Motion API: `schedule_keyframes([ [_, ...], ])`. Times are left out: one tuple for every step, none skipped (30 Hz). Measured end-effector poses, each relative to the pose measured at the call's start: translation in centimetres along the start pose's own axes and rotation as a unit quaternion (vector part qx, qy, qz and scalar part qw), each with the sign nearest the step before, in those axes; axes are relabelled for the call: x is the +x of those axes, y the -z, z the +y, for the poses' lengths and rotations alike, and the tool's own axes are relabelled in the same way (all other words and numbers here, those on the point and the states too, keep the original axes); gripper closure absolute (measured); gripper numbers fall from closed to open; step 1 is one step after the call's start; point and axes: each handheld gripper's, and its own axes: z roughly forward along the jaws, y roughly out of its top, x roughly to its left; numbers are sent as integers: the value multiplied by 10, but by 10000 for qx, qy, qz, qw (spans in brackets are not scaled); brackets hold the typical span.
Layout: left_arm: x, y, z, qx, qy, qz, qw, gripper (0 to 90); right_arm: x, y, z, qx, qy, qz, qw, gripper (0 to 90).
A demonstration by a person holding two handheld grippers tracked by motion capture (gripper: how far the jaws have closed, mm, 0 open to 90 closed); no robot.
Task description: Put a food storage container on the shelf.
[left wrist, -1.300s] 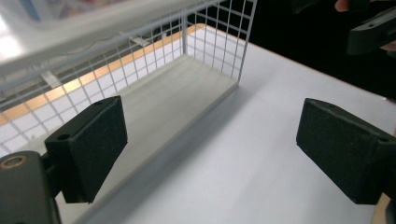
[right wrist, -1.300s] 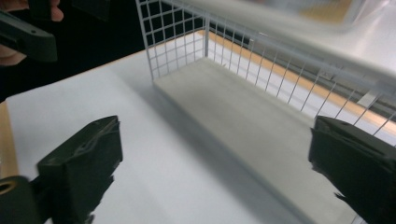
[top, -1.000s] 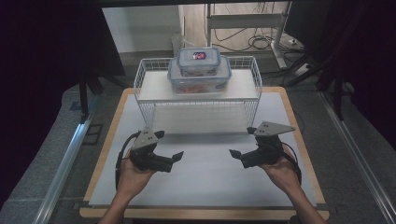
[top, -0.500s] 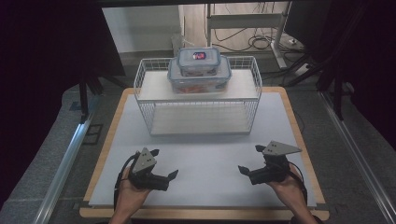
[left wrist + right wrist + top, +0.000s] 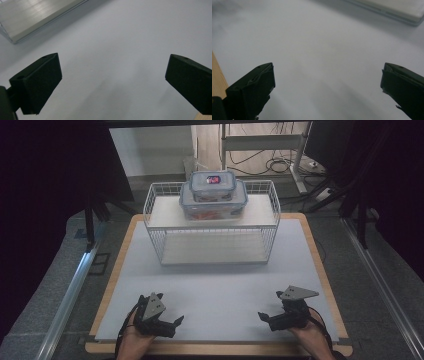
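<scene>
My left gripper (image 5: pixel 175 321) rests low at the near left of the white mat (image 5: pixel 220 285), held in a hand, jaws pointing right and wide apart with nothing between them. Its own view (image 5: pixel 112 82) has bare mat between the black jaws. My right gripper (image 5: pixel 263 317) sits at the near right, jaws pointing left, also open and empty; between them in its view (image 5: pixel 327 90) lies bare mat. At the back stands a white wire rack (image 5: pixel 212 222). On its top shelf a small clear lidded container (image 5: pixel 212 185) is stacked on a larger one (image 5: pixel 214 202).
The mat lies on a wooden board (image 5: pixel 320 265) whose edge runs along the sides and front. A corner of the rack's lower shelf (image 5: pixel 32 17) shows far off in the left gripper view. Dark stands and cables (image 5: pixel 280 165) surround the table.
Both hands have drawn the grippers back from near the rack toward the table's front edge. Both stayed open and empty. The containers on the rack have not moved.
</scene>
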Motion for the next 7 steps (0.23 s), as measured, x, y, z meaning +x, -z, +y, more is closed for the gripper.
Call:
schedule_keyframes([
  [2, 0, 0, -26, 68, -27, 10000, 6, 0, -1, -1, 55, -5, -1, 10000, 0],
  [3, -1, -1, -32, 133, -62, 9999, 6, 0, -1, -2, 71, -21, -7, 10000, 0],
  [4, -1, -1, -29, 190, -90, 9998, 5, 0, 0, -1, 55, -21, -18, 10000, 0],
  [4, -2, -1, 1, 195, -90, 9998, 4, -1, 0, -1, 39, -8, -32, 10000, 0],
  [4, -2, -1, 11, 193, -81, 9998, 3, -1, 0, -1, 26, -7, -36, 10000, 0],
  [5, -2, -1, 5, 204, -85, 9998, 2, -1, 0, -1, 46, -4, -30, 10000, 0],
  [5, -2, -1, -15, 231, -94, 9997, 0, -1, -1, -2, 66, -4, -29, 10000, 0],
])
